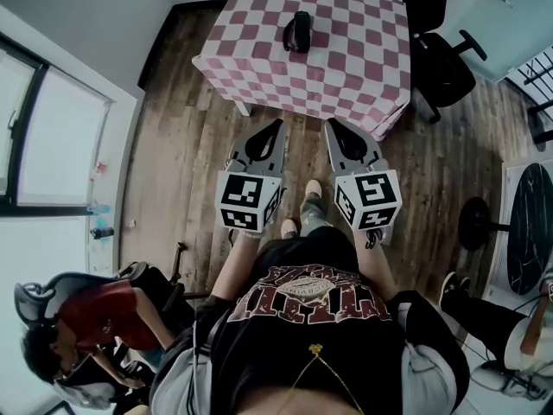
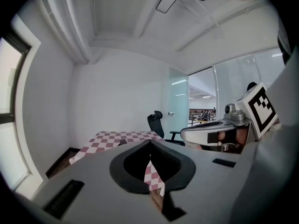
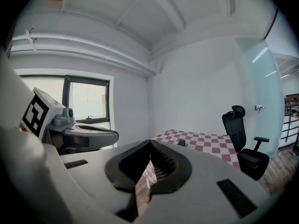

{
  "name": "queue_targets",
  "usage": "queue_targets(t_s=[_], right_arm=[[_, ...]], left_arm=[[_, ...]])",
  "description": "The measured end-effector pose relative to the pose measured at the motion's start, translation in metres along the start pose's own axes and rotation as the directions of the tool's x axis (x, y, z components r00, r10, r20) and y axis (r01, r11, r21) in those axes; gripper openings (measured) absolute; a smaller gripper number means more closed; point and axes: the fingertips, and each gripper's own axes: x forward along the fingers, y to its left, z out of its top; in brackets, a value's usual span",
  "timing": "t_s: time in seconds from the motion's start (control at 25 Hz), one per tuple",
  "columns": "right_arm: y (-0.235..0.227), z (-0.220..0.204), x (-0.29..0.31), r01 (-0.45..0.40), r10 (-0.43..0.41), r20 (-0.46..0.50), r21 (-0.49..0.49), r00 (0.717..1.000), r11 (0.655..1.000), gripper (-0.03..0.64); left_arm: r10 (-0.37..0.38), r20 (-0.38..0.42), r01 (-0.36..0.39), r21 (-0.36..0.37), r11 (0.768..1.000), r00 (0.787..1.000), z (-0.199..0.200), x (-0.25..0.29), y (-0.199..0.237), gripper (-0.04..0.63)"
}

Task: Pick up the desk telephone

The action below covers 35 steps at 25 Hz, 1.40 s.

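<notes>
Desk telephone (image 1: 297,31): one, black, upper centre of head view, lying on pink-and-white checkered surface (image 1: 346,67), well apart from both grippers. Left gripper (image 1: 280,126): jaws closed tip to tip, nothing between, touching nothing. Right gripper (image 1: 329,125): jaws likewise together, empty. Both side by side at frame centre over wooden floor (image 1: 186,145), tips toward surface. Two marker cubes (image 1: 249,201), one per gripper. Shirt print (image 1: 315,294) at lower centre, lettering not legible. One black office chair (image 1: 445,67) just right of surface.
</notes>
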Motion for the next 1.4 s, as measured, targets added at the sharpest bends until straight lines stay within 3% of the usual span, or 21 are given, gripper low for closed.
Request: queue_targets(t_s=[0.6,1.12,1.4], right_arm=[[-0.087,0.027,0.076,-0.048,0.048,0.000,-0.011,0.999,0.999,0.018],[-0.118,0.029,0.110,-0.094,0.094,-0.004,0.002,0.996,0.996,0.018],[-0.124,0.033,0.137,-0.053,0.053,-0.023,0.004,0.998,0.999,0.018]], left_arm=[[0.003,-0.007,-0.003,0.000,1.000,1.000,0.034,0.117,0.016,0.008],[0.057,-0.040,-0.057,-0.005,0.998,0.998,0.033,0.151,0.030,0.008],[0.013,-0.044,-0.013,-0.007,1.000,0.999,0.039,0.176,0.055,0.008]])
